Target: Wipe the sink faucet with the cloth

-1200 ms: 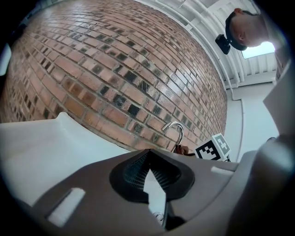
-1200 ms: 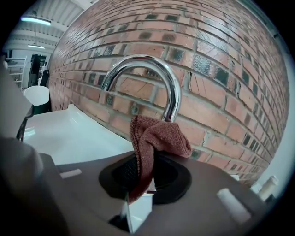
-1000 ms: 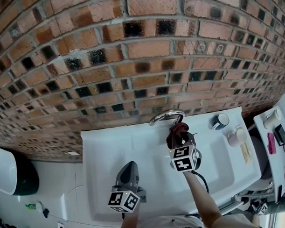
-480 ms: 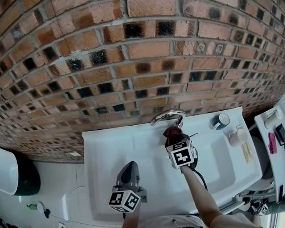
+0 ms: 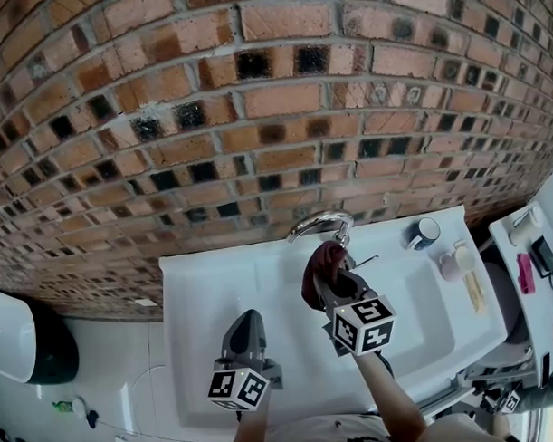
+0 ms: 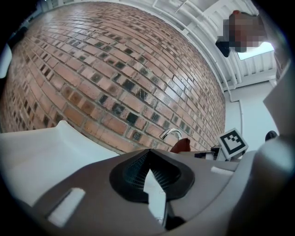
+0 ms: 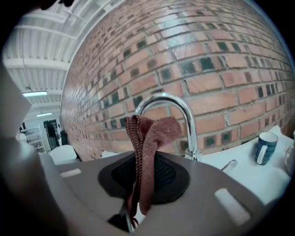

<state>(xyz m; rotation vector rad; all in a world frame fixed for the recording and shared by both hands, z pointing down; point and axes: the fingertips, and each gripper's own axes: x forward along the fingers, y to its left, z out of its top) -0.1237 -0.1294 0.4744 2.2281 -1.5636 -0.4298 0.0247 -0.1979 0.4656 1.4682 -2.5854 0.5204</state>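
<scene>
A chrome arched faucet (image 5: 320,227) (image 7: 177,117) (image 6: 172,134) rises at the back of the white sink (image 5: 261,298), against the brick wall. My right gripper (image 5: 328,282) (image 7: 138,193) is shut on a reddish-brown cloth (image 5: 320,268) (image 7: 146,152), which stands up from the jaws just in front of and below the spout, not touching it as far as I can see. My left gripper (image 5: 246,339) (image 6: 150,182) hangs over the left half of the basin, its jaws together with nothing between them. The cloth (image 6: 180,145) also shows in the left gripper view.
A blue-and-white mug (image 5: 427,233) (image 7: 265,147) stands on the sink's right back corner, with a small pale container (image 5: 454,262) beside it. A thin metal lever (image 7: 228,164) lies right of the faucet base. A side shelf (image 5: 531,252) sits at far right.
My right gripper has pulled back from the spout toward me and a little left, carrying the cloth with it. The left gripper has stayed nearly still.
</scene>
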